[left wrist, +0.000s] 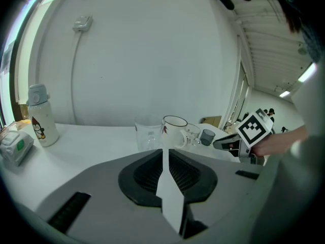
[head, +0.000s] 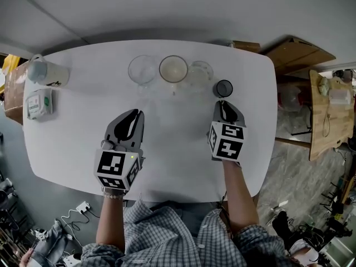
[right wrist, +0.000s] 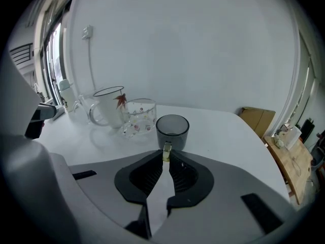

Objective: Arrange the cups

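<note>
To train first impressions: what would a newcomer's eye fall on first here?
Four cups line the far edge of the table: a glass, a mug, a dotted glass and a dark cup. The left tool and right tool, both shut, point at them, the right just short of the dark cup.

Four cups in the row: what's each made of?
Leftmost cup: clear glass or hard plastic, see-through, glossy. Mug: opaque white, dark rim, red leaf print; likely ceramic or enamel. Dotted cup: clear, coloured dots, probably glass. Small cup: smoky grey, translucent; glass or plastic, can't tell.
</note>
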`<state>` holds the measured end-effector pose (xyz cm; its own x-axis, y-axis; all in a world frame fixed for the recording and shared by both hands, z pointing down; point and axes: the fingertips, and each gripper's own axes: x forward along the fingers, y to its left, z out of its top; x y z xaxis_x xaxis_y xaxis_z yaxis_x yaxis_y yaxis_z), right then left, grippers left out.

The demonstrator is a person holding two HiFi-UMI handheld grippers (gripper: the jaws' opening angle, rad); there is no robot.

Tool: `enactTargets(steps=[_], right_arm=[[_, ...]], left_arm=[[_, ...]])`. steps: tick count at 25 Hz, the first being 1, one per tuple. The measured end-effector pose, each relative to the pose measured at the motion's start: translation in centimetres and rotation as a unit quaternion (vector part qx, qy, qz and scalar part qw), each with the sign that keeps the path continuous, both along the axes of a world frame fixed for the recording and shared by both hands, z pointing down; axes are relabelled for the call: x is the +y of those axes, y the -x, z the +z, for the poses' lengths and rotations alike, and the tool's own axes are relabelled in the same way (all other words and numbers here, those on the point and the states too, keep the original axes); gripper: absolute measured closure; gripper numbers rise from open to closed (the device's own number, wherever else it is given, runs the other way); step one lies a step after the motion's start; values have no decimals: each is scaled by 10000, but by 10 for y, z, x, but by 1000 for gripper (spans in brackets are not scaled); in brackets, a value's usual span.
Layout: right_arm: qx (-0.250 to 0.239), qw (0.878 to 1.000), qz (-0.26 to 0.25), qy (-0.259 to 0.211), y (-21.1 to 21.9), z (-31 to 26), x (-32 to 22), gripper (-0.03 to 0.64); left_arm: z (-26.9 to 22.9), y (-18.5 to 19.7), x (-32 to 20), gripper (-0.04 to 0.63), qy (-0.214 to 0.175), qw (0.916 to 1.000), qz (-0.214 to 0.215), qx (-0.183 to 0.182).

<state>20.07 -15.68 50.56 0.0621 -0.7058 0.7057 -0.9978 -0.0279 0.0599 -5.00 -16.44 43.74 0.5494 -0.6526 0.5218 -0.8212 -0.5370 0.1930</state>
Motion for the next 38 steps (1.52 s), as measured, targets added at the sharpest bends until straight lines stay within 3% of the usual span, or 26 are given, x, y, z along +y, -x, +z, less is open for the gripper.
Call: enactTargets(steps=[15,20,31,38], right_arm=[[-80,9993,-335,-145,10,-2,-33,565],[-108,9979,-632,-125,17,-8,-18,563],[-383,9962,-727,-296,39,-40,33,564],[-173,9964,-702,-452,42,-54,48,565]], left_arm=[[14,2,-12,552,81,9999,-87,-53],[23,4,-15,552,152,9998,-123,-100],[34,0,-26,552,195,9997,-122,-50],[27,-15,-24,552,103,9998,140,29]])
